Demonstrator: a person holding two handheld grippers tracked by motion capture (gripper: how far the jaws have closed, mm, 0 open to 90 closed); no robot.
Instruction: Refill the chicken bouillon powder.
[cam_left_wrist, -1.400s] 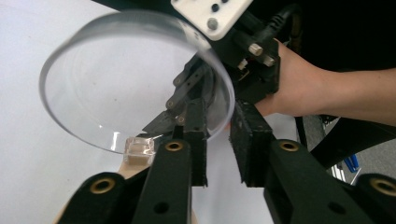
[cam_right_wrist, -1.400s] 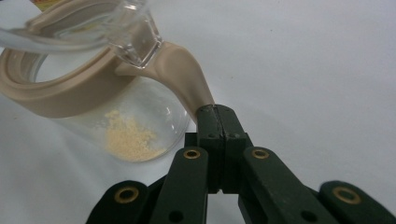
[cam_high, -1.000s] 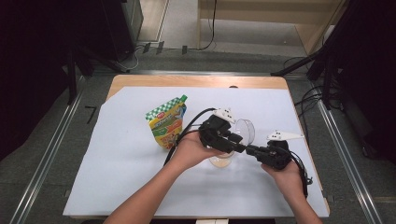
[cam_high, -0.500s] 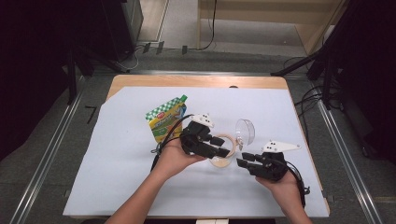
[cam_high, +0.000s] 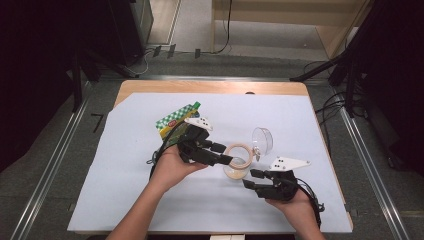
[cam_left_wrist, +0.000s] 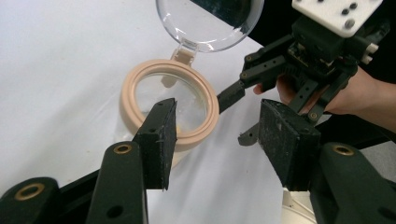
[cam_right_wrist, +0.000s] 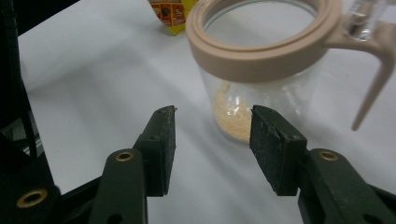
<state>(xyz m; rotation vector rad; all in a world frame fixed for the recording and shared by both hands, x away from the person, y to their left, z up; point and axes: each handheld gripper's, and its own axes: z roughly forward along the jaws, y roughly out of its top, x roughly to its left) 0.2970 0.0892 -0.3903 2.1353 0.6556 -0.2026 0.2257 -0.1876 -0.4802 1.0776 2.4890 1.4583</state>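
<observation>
A glass jar (cam_high: 237, 161) with a beige rim ring (cam_left_wrist: 140, 79) stands mid-table on the white sheet, its clear hinged lid (cam_high: 262, 141) swung open behind it. Yellowish powder (cam_right_wrist: 233, 116) lies at its bottom. My left gripper (cam_high: 223, 154) reaches in from the left, its tips at the rim; its jaws have just been opening and stand open (cam_left_wrist: 218, 109) with nothing pressed between them. My right gripper (cam_high: 251, 179) sits just in front and right of the jar; its jaws have just been opening too and stand open (cam_right_wrist: 215, 114) with nothing between them, the jar just ahead.
A green and yellow checked pouch (cam_high: 176, 121) lies left of the jar, behind my left hand. The white sheet (cam_high: 125, 190) covers most of the wooden table (cam_high: 210, 87). Cables trail from both grippers.
Both grippers have drawn back from the jar, the left one leftward, the right one toward the front edge. Both pairs of jaws have spread wider. The jar and its lid stay put.
</observation>
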